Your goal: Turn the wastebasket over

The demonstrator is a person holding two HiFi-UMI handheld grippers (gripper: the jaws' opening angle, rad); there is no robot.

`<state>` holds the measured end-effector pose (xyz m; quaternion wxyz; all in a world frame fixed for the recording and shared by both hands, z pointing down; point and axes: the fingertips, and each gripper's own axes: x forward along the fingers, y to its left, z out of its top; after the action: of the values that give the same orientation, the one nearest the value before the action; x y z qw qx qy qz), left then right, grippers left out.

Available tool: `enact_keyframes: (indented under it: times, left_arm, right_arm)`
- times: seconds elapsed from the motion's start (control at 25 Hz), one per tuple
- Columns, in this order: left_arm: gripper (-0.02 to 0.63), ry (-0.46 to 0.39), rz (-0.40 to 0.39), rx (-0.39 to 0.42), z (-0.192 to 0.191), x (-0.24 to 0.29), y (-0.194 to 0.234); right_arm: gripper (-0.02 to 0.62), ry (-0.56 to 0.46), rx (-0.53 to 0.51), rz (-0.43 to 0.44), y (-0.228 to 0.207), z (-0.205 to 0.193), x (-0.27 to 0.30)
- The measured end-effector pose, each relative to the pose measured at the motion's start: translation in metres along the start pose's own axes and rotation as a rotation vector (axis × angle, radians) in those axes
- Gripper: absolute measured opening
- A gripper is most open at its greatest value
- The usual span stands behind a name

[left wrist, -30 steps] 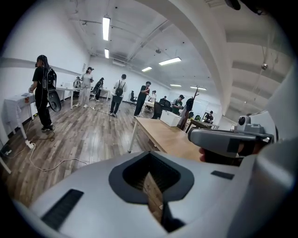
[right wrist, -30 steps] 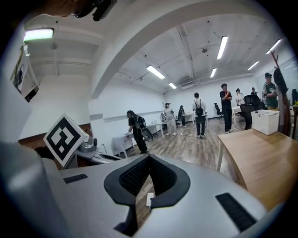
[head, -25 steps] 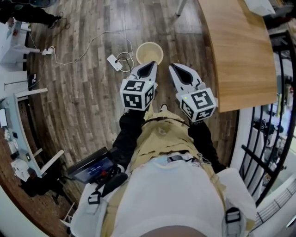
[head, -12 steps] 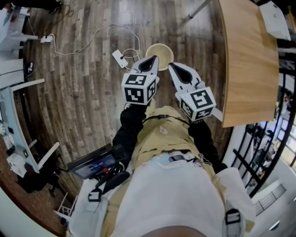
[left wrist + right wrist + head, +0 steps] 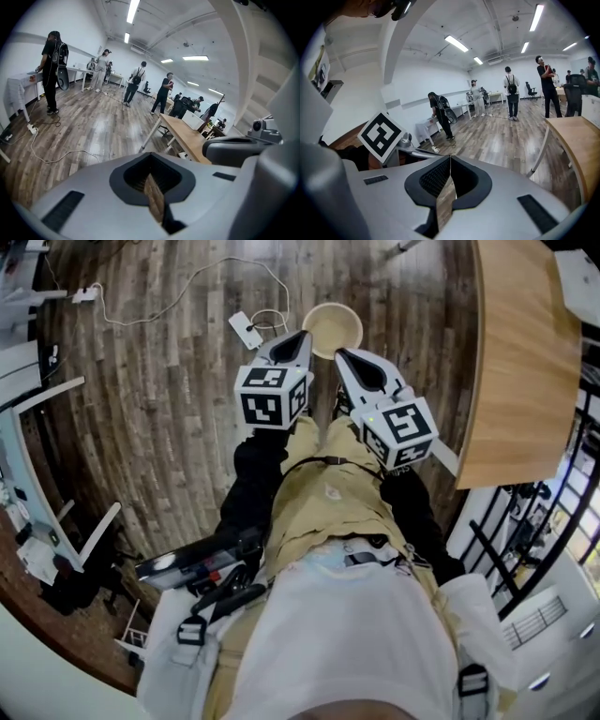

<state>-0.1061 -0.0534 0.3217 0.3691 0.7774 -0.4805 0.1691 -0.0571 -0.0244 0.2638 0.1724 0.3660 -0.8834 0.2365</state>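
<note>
Looking steeply down on a plank floor (image 5: 159,399), with the wastebasket (image 5: 333,326) standing on it upright, mouth up, pale and round. Sitting out on open boards, just right of a white power adapter (image 5: 246,330) that is trailing a white cable (image 5: 187,282) toward the floor's left edge. Lying near the long edge of a wooden table (image 5: 520,352) on the other side, apart from it.

Holding the left tongs (image 5: 296,339) and the right tongs (image 5: 347,359) out side by side above khaki trousers (image 5: 323,493), both pointing forward and down toward the wastebasket. Bringing the left tip against the near rim as seen from above, though not telling from this height whether touching it or hanging over it. Hanging the right tip just short of the rim, beside the left one.

Pressing both pairs of jaws together, tip to tip, in each gripper view. Gripping nothing, with only a thin sliver of floorboard showing through the slot behind the closed pads.

Catching, in the right gripper view, the marker cube (image 5: 380,132) of the left tongs at the left, and people (image 5: 512,89) standing far across the room. Taking in, in the left gripper view, the same table's top and more standing figures along the far desks.
</note>
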Motion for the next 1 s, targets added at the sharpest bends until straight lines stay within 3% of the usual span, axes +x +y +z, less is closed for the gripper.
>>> enact_keyframes:
  times: [0.28, 0.48, 0.72, 1.0]
  left_arm:
    - [0.002, 0.14, 0.09, -0.035, -0.078, 0.045, 0.026]
    - [0.002, 0.284, 0.145, -0.078, -0.177, 0.068, 0.065]
    - [0.002, 0.355, 0.142, -0.105, -0.25, 0.124, 0.104]
    - [0.002, 0.384, 0.093, -0.114, -0.303, 0.179, 0.109]
  right_arm:
    - [0.021, 0.128, 0.068, 0.13, -0.031, -0.076, 0.031]
    - [0.022, 0.209, 0.079, 0.191, -0.049, -0.147, 0.071]
    - [0.022, 0.303, 0.117, 0.186, -0.089, -0.246, 0.12]
    - [0.023, 0.394, 0.161, 0.191, -0.11, -0.339, 0.146]
